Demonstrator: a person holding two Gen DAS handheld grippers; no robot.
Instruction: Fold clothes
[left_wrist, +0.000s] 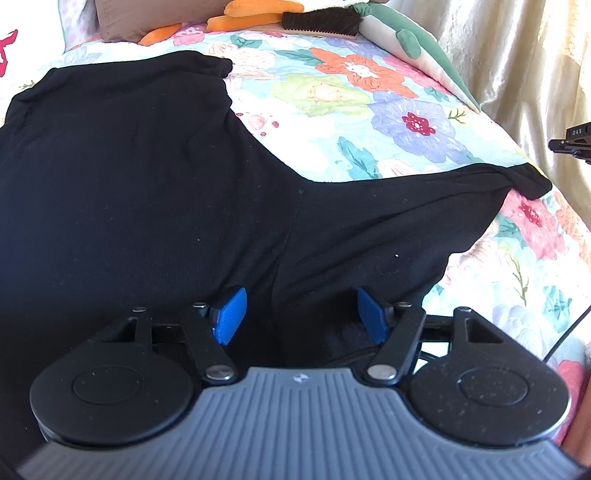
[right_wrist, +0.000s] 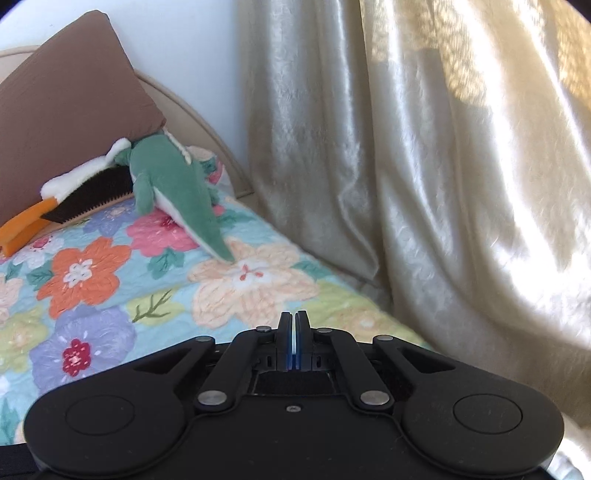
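A black garment (left_wrist: 129, 177) lies spread on the floral bedspread (left_wrist: 351, 110), with one sleeve (left_wrist: 424, 206) stretched out to the right. My left gripper (left_wrist: 300, 299) hovers low over the garment near where the sleeve meets the body. It is open, its blue pads (left_wrist: 231, 314) wide apart and pressing on nothing. In the right wrist view my right gripper (right_wrist: 293, 317) is shut, its pads together with nothing between them. It hangs above the bedspread (right_wrist: 92, 273) near the bed's edge, and the garment does not show in that view.
A green plush toy (right_wrist: 173, 184), an orange-beaked plush toy (right_wrist: 22, 229) and a brown pillow (right_wrist: 66, 110) lie at the head of the bed. A cream curtain (right_wrist: 424, 166) hangs along the bed's right side. A black device part (left_wrist: 572, 142) pokes in at the right edge.
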